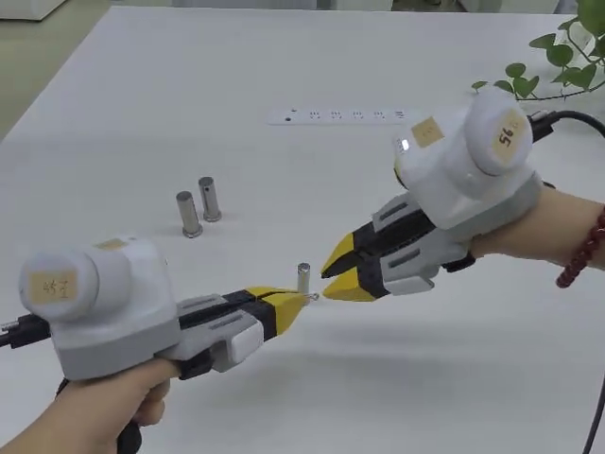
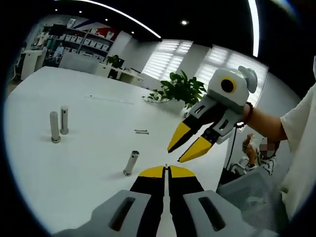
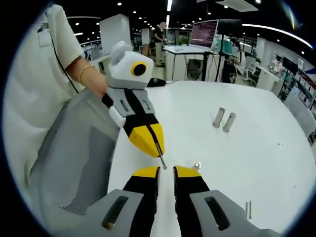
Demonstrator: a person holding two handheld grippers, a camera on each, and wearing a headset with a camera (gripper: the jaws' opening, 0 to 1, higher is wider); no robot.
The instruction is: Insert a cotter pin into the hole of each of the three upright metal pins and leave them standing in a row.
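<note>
Here, in the head view, the near pin (image 1: 303,277) stands upright between the left gripper (image 1: 301,305) and the right gripper (image 1: 326,284). Two far pins (image 1: 189,214) stand together well to the left on the white table (image 1: 425,378), with a power strip (image 1: 340,115) and a plant (image 1: 558,57) beyond. The left jaws are clamped on a cotter pin (image 1: 311,297); the right jaws gape, empty. In the left gripper view the near pin (image 2: 131,163) stands left of the closed left gripper (image 2: 166,169), spare cotter pins (image 2: 141,131) lie farther out, bright windows lie behind, and the right gripper (image 2: 175,155) hangs with its jaws apart. In the right gripper view the near pin (image 3: 196,165) peeks just past one jaw, with office desks and a monitor (image 3: 204,33) behind. The right gripper (image 3: 166,169) is narrowly apart, and the cotter pin (image 3: 160,159) slants toward its gap from the left gripper (image 3: 157,152).
</note>
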